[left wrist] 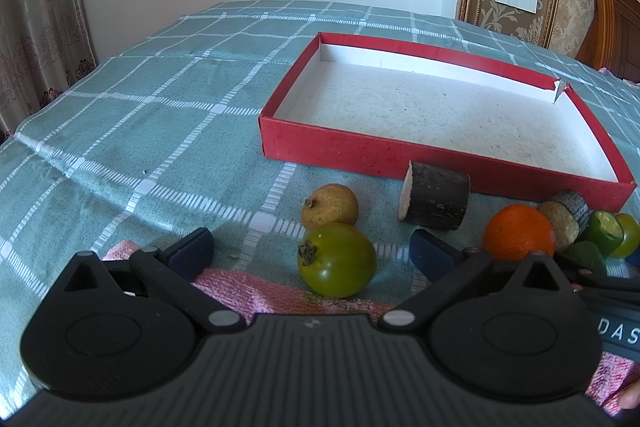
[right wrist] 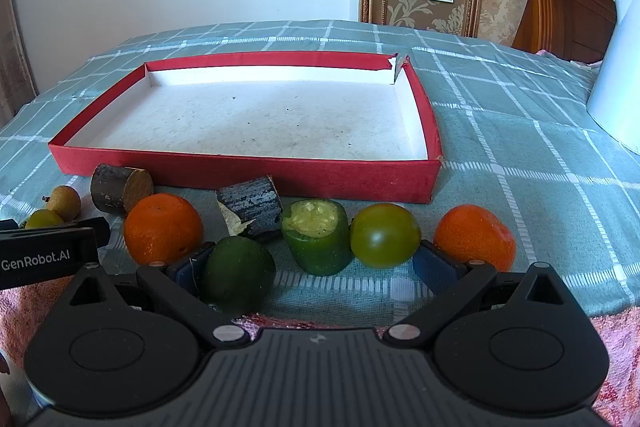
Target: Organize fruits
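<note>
The round green tomato sits at twelve o'clock between the spread fingers of the left gripper, gripping nothing; a careless close could roll it into the tan round fruit just behind. The right gripper, likewise spread and empty, frames a dark green fruit at eleven o'clock and a cut green piece at twelve (crowded, so one may get nudged); the shallow red cardboard box lies beyond, unfilled.

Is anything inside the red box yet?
No fruit. The red box shows only its bare, speckled white floor in both views. The near wall hides a thin strip of floor just behind it, too shallow to hide a fruit.
</note>
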